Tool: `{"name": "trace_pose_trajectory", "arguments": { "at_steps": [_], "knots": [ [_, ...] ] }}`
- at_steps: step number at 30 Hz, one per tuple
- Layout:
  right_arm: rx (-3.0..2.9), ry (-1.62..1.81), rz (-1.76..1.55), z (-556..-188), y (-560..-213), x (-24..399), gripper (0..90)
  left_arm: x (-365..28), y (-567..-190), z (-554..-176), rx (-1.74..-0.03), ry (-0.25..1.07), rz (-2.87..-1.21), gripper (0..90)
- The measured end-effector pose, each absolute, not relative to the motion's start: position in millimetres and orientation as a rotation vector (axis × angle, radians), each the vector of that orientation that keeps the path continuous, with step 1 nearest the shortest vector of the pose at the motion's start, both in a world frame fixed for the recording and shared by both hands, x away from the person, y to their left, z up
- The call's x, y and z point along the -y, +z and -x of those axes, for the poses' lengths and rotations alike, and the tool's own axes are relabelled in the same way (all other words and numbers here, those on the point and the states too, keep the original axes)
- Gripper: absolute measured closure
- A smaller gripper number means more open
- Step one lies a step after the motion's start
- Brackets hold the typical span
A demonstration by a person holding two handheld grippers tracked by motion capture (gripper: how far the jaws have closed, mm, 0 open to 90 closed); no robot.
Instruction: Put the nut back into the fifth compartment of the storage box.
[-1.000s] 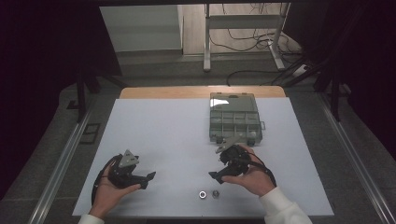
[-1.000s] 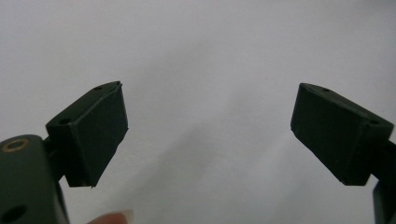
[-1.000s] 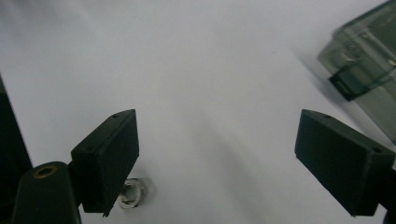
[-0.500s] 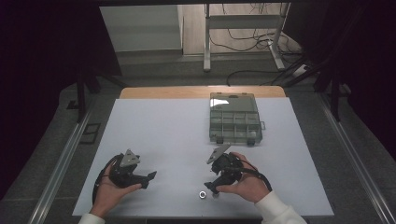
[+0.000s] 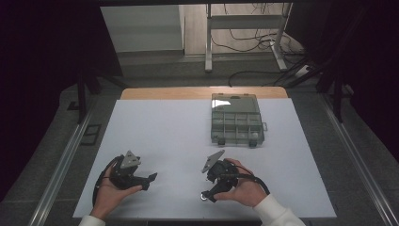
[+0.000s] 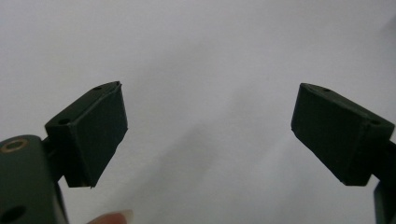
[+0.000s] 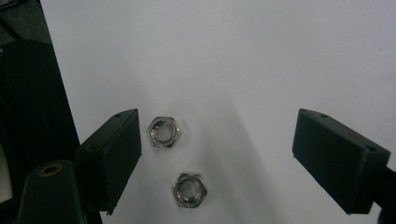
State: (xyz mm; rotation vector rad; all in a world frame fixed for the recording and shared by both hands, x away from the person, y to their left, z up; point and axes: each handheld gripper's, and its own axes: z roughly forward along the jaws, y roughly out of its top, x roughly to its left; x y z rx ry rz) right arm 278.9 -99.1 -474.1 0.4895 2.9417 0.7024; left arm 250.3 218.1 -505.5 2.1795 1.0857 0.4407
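Observation:
Two steel hex nuts lie on the white table (image 7: 261, 56), one (image 7: 162, 132) close to the inner face of my right gripper's left finger, the other (image 7: 189, 190) a little nearer the camera. My right gripper (image 7: 217, 154) is open around them, its jaws wide apart and touching neither. From above, the right gripper (image 5: 210, 194) points down toward the table's front edge, with one nut (image 5: 203, 197) showing at its tips. My left gripper (image 5: 149, 180) rests at the front left in a hand, and the left gripper (image 6: 208, 130) is open with only bare table between its fingers.
A grey compartment box (image 5: 236, 127) with its clear lid (image 5: 234, 101) laid back stands at the table's right rear. Metal rails run along both table sides. Cables and a stand leg lie on the floor beyond the far edge.
My right gripper has dropped from near the box toward the front edge and tipped down over the two nuts. The left gripper has stayed put.

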Motion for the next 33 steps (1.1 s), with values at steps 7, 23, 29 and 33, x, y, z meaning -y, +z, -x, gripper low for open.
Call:
{"name": "trace_pose_trajectory", "arguments": {
  "at_steps": [7, 23, 29, 33],
  "knots": [
    [-2.977, 0.688, -0.412, -275.5, -482.9, 93.0, 18.4, -217.9, -505.8, -250.3, -1.084, 0.439, -2.179, 10.5],
    [-3.053, 0.568, -0.211, -264.6, -501.9, 74.3, 37.7, -217.4, -506.1, -250.4, -1.077, 0.44, -2.192, 10.5],
    [-3.056, 0.519, -0.173, -262.4, -505.2, 73.2, 50.5, -217.4, -506.6, -250.8, -1.077, 0.439, -2.196, 10.6],
    [-3.071, 0.521, -0.154, -262.8, -504.6, 73.3, 58.8, -216.6, -506.7, -250.8, -1.075, 0.438, -2.199, 10.6]
  ]
}}
